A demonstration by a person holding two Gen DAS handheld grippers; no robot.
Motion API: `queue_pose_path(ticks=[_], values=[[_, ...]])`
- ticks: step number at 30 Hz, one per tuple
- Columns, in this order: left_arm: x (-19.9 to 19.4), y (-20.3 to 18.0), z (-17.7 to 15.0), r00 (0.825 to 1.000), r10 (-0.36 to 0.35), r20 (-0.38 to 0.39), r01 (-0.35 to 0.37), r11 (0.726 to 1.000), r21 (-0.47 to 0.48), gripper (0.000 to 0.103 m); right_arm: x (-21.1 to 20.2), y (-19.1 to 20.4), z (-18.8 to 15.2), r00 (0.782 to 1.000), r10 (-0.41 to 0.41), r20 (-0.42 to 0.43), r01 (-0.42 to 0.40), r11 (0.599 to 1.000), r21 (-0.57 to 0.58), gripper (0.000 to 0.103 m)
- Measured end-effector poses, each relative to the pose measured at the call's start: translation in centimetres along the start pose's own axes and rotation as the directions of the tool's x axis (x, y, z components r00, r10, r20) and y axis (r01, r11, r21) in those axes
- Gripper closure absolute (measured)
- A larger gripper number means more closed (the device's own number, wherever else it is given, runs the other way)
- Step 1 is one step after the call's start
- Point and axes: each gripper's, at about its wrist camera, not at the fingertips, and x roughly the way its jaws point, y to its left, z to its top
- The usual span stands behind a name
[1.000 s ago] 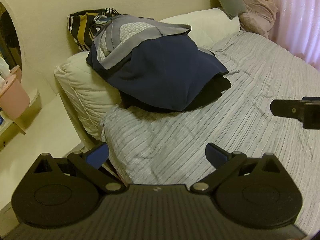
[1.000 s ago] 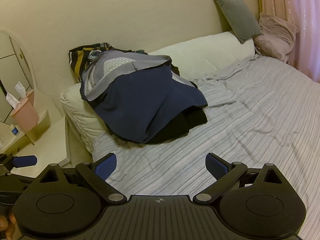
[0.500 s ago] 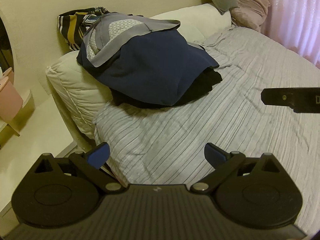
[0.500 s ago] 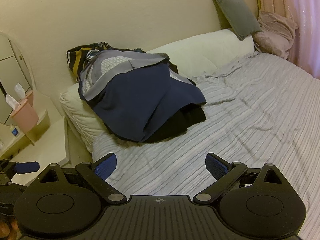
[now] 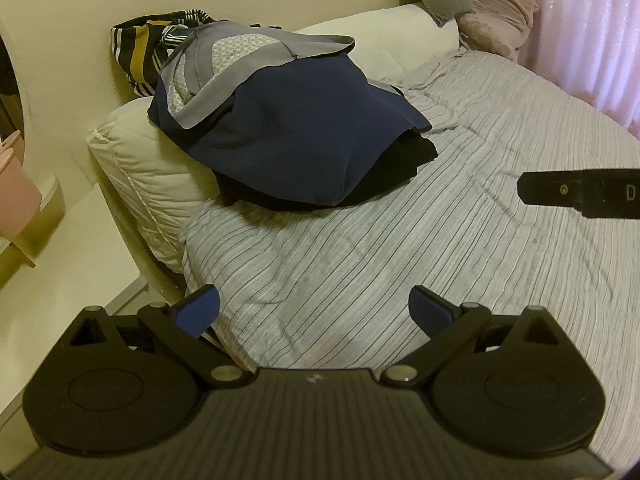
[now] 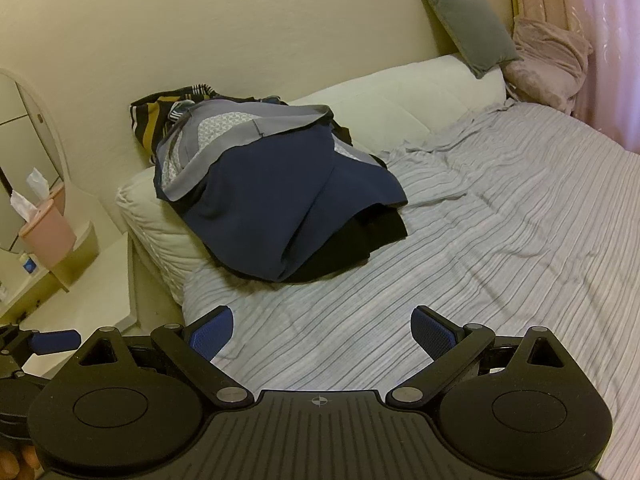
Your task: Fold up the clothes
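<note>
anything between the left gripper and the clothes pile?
Nothing visible. Only bare striped bedsheet lies between the open left gripper and the clothes pile. The right gripper sits off to the side.

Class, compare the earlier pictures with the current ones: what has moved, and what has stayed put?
Both open grippers, left gripper and right gripper, eased slightly nearer the heap of navy, grey and black clothes; nothing was grasped or released. The heap, white quilted pillow and striped grey bedsheet lie unchanged.
</note>
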Motion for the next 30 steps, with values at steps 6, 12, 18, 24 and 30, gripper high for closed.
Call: queue_pose_path(ticks=[6,12,18,24,30], values=[[-0.4,-0.2,-0.4,1.0,0.018,-0.002,-0.018,1.0,-0.015,0.003,-0.1,-0.3,-0.1,1.0,0.013,-0.004,-0.013,1.0,-0.005,0.005],[-0.6,-0.8,-0.7,0.999,0.041,-0.009,-0.042,0.998,-0.041,0.003,-0.2,-0.9,-0.1,0.999,0.03,-0.012,-0.03,0.999,-0.024,0.005],[-0.7,-0.2,-0.6,0.999,0.045,0.004,-0.045,0.993,-0.106,0.003,-0.2,-2.2,-0.2,0.999,0.05,-0.02,-0.05,0.998,-0.04,0.005],[0.1,2.6,0.4,0.997,0.073,-0.021,-0.075,0.986,-0.148,0.003,0.9,-4.1,0.3,0.992,0.121,-0.039,-0.122,0.991,-0.045,0.005],[3.8,6.1,3.3,0.992,0.112,-0.055,-0.115,0.992,-0.055,0.003,5.1,-3.8,2.7,0.985,0.165,-0.049,-0.168,0.984,-0.059,0.005]])
